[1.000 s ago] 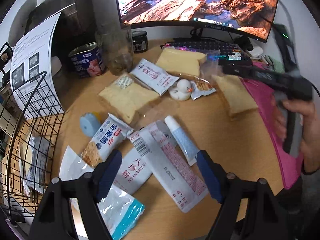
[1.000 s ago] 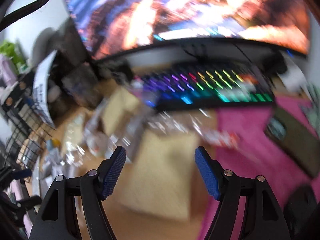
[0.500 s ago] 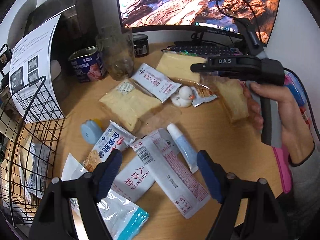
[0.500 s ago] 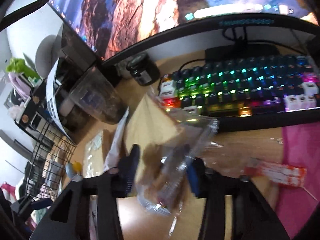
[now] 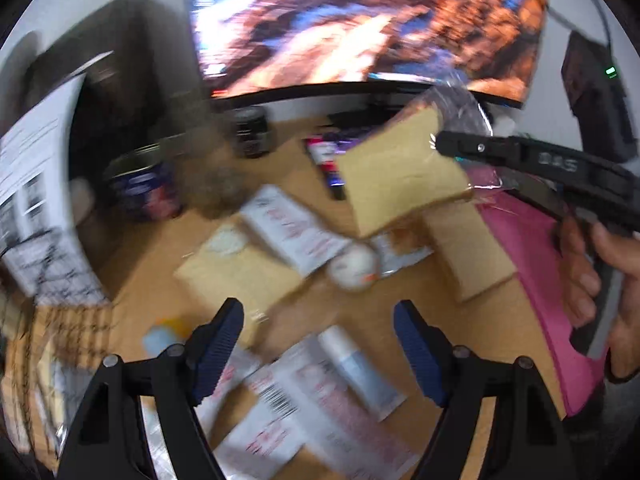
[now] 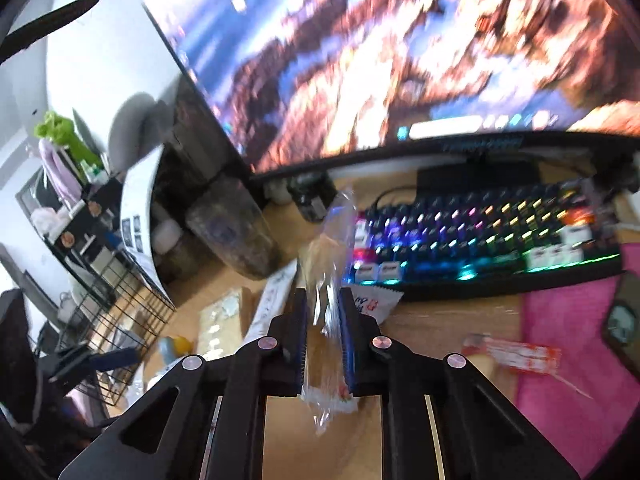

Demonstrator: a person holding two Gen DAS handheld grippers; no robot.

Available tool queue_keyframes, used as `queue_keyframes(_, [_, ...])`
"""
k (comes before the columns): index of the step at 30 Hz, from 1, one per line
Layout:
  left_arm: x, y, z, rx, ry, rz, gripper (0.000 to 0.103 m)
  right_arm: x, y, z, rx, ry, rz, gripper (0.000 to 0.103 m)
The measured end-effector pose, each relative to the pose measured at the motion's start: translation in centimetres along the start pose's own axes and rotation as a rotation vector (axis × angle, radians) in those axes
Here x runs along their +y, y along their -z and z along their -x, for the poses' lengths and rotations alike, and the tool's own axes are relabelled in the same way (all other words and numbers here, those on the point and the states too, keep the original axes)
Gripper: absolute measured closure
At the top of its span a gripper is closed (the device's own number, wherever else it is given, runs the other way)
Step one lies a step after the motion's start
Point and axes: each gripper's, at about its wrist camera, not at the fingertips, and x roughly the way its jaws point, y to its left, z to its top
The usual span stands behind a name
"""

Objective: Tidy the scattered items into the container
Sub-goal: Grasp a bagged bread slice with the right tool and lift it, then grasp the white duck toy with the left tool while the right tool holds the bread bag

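My right gripper (image 6: 323,320) is shut on a bagged slice of bread (image 6: 326,276) and holds it edge-on above the desk. In the left wrist view the same slice (image 5: 396,176) hangs in the air in its clear bag from the right gripper (image 5: 444,146). My left gripper (image 5: 318,340) is open and empty above white sachets (image 5: 320,412) and a small white tube (image 5: 356,364). The black wire basket (image 6: 116,300) stands at the left; it also shows in the left wrist view (image 5: 52,292).
More bagged bread (image 5: 236,276) (image 5: 468,252), a white sachet (image 5: 296,228), a small round white toy (image 5: 352,268), a tin (image 5: 140,188), a jar (image 5: 250,136), a lit keyboard (image 6: 480,240), a monitor (image 6: 400,60) and a pink mat (image 6: 576,332) crowd the desk.
My right gripper has closed on the bagged bread slice and lifted it off the desk. My left gripper has moved forward over the sachets, still open.
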Motion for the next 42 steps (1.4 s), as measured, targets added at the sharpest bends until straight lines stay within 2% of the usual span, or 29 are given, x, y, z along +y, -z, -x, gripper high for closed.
queue_keyframes(4, [-1.9,-1.4,-2.0,0.014,-0.002,-0.045,0.022,-0.3,0.6,3.1,-0.016,0.025,0.006,0.088])
queue_keyframes(10, [-3.2,-2.0,-3.8,0.037,0.016,-0.079,0.022,-1.4,1.6,9.5,-0.087,0.076,0.010,0.090])
queue_keyframes(14, [-3.0,-2.1,-5.6,0.088,0.042,-0.037,0.022,-1.2,2.2,11.9,-0.117,0.075,0.023,0.093])
queue_keyframes(17, [-2.9,-2.2,-6.6,0.116,0.078,-0.008,0.025,-1.0,2.5,12.3,-0.119,0.067,0.042,0.093])
queue_keyframes(30, [-3.0,-3.1,-9.6,0.140,0.072,0.015,0.026,-0.5,3.7,12.2,-0.093,0.020,0.064,0.093])
queue_keyframes(31, [-2.9,-3.1,-9.8,0.143,0.073,0.022,0.028,-0.5,3.7,12.2,-0.094,0.020,0.065,0.093])
queue_keyframes(33, [-2.5,-3.0,-10.1,0.149,0.075,0.037,0.046,-0.5,3.8,12.2,-0.092,0.018,0.069,0.093])
queue_keyframes(34, [-2.1,-3.0,-10.3,0.156,0.080,0.049,0.050,-0.5,3.8,12.2,-0.091,0.018,0.072,0.093])
queue_keyframes(36, [-1.5,-3.0,-10.3,0.156,0.099,0.071,0.050,-0.4,3.9,12.3,-0.090,0.015,0.078,0.093])
queue_keyframes(42, [-1.9,-2.3,-9.8,0.155,0.105,0.054,0.051,-0.4,3.9,12.1,-0.086,0.025,0.091,0.093])
